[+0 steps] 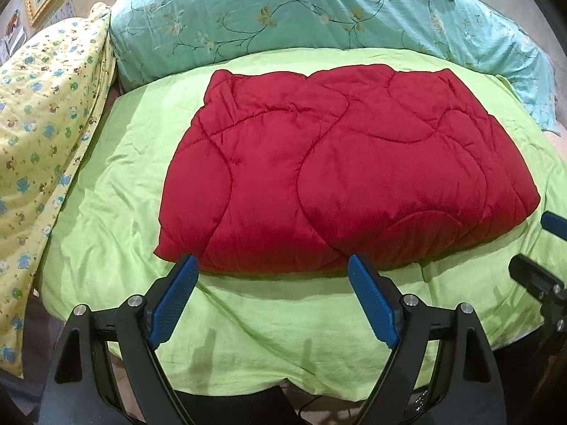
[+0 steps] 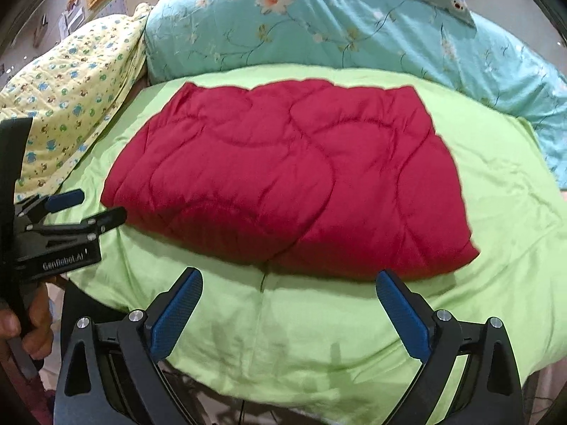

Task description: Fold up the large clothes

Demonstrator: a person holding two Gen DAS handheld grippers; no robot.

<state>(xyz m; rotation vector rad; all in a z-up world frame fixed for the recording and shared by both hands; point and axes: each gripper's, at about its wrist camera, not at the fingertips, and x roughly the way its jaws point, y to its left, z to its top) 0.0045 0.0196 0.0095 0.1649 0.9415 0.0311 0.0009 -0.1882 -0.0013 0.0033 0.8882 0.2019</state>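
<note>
red quilt (image 1: 336, 173) folded flat on bed (image 1: 117, 184) | left gripper (image 1: 271, 264) spread, empty | right gripper (image 2: 288, 276) spread, empty | risk: puffy layers slip apart if pinched shallow

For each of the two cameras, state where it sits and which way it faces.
Left wrist: on the left gripper, looking forward over its open jaws at the red quilt; the right gripper shows at the right edge.
Right wrist: on the right gripper, jaws open, facing the same quilt from further right; the left gripper and the hand holding it show at the left edge.
Shared: quilt, green sheet, teal floral bedding, yellow printed bedding.
</note>
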